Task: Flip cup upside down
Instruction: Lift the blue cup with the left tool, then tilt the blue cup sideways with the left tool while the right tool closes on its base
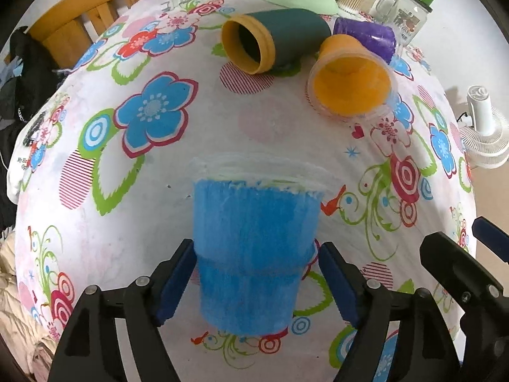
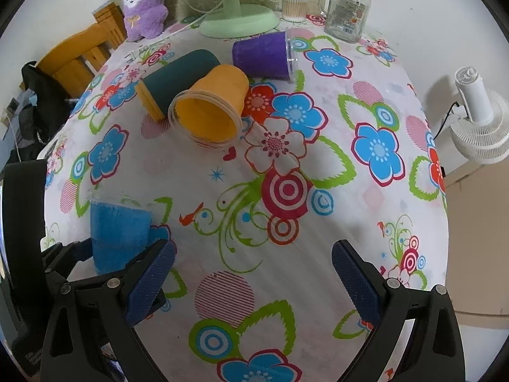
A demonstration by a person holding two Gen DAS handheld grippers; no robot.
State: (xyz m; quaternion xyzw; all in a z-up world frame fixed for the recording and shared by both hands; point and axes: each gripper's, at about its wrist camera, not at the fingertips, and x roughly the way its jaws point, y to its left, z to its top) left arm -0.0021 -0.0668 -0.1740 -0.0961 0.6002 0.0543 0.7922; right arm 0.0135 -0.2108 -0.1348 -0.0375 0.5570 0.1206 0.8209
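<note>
Blue cup upright, clamped in left gripper, 6 o'clock on table. Right gripper apart, holding nothing. At 12 o'clock, on sides, empty: orange cup, teal cup, purple cup.

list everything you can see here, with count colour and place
blue cup: 1, blue with clear rim, near table edge, between left gripper fingers
orange cup: 1, orange, on its side, mid table
teal cup: 1, dark teal with mustard rim, on its side beside orange cup
purple cup: 1, purple, on its side, far end
desk fan: 1, pale green, far end
glass jar: 1, clear, green lid, far right
cotton swab tub: 1, clear, beside jar
plush toy: 1, purple, far left
tablecloth: 1, white floral
white fan: 1, off table, right
chair: 1, wooden, left
left gripper: black, blue pads, around blue cup
right gripper: open, empty
</note>
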